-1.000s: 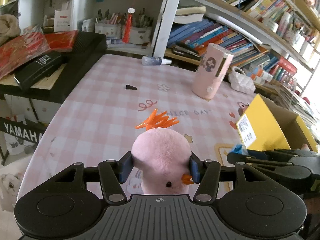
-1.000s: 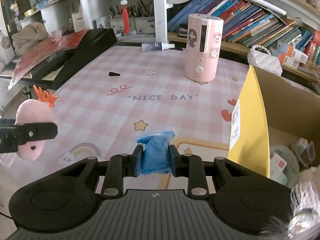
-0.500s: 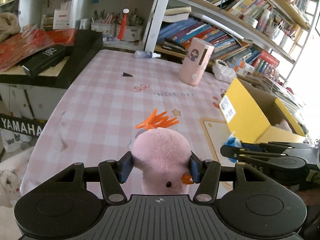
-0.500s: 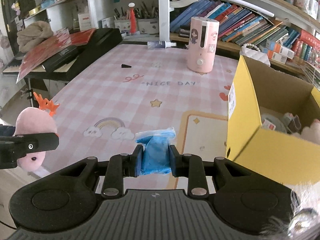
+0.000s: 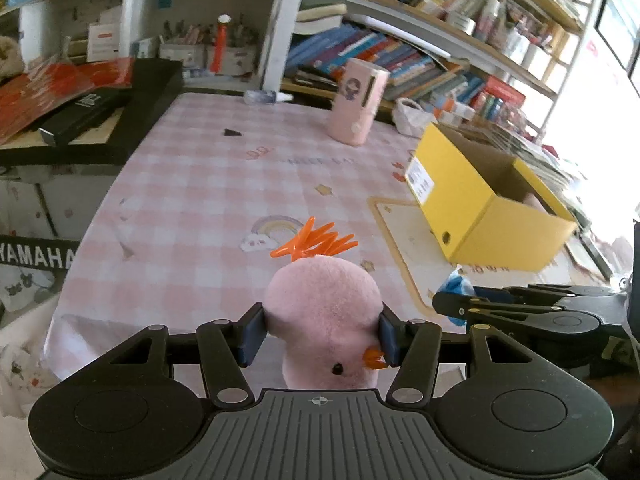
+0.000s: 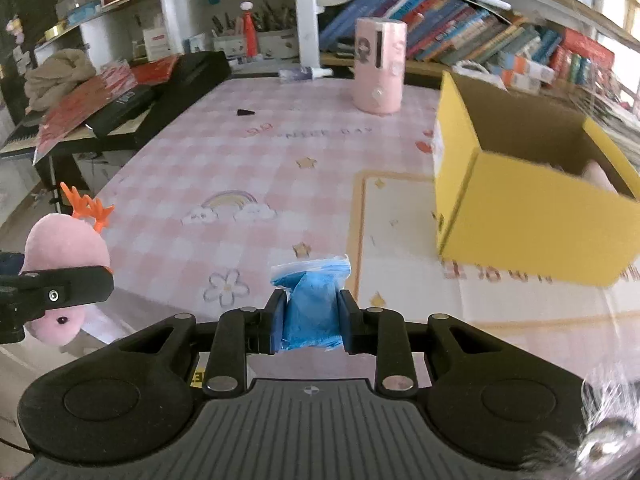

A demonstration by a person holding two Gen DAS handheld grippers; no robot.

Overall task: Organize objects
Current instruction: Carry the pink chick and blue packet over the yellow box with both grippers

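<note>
- Both hands had drawn back toward the near edge of the table over the last second: the rainbow print, out of the left wrist view a second earlier, now lay ahead of the left gripper, and the yellow box had slid from close at the right to further off in the right wrist view.
- Grips unchanged across all frames. The left gripper's jaws were clamped on the pink plush toy, pads pressed into either side of its soft body, orange tuft up, beak and eye facing the camera.
- The right gripper was closed on a blue plastic-wrapped packet, squeezed narrow between the pads, with its top edge sticking up above them.
- Both items were off the surface, held side by side; the toy showed at the left edge of the right view, the packet's gripper at the right of the left view.
- Judgement: neither item was yet stowed. The box, open-topped and with some contents already in it, looked the likely destination; the pull-back had taken both loads further from it, so the carry over its rim remained to be done.
- Surface: pink-and-white check cloth printed with stars, a flower and lettering; a pink cylindrical appliance stood upright at the far side, a small spray bottle lay near the far edge, a small dark wedge sat alone mid-table.
- Room: crowded bookshelves behind, pen holders on a shelf, a black keyboard case with red packets at left.
</note>
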